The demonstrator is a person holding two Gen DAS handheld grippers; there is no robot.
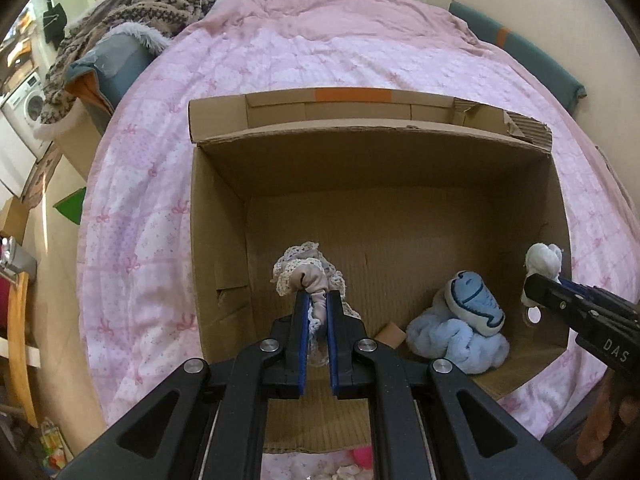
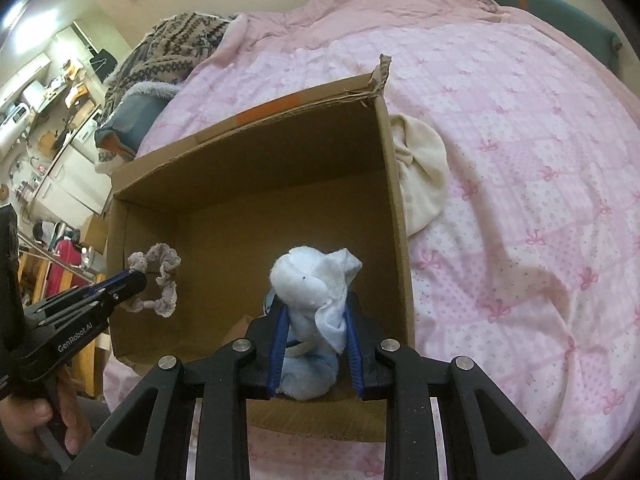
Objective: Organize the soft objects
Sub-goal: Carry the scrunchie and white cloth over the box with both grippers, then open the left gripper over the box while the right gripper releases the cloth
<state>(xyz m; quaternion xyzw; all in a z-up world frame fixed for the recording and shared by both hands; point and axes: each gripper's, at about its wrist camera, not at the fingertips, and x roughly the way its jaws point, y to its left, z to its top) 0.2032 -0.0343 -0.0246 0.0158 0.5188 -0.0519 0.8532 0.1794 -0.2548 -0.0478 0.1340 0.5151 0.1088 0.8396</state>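
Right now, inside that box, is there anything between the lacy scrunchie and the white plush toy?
Yes. In the left wrist view, a blue plush toy lies on the cardboard box floor between the scrunchie and the white plush toy.

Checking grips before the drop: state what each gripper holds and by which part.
Left gripper pinches the lace-edged scrunchie by a bunched section of its ring. Right gripper clamps the pale blue plush toy just below its head. Both hang over the cardboard box.
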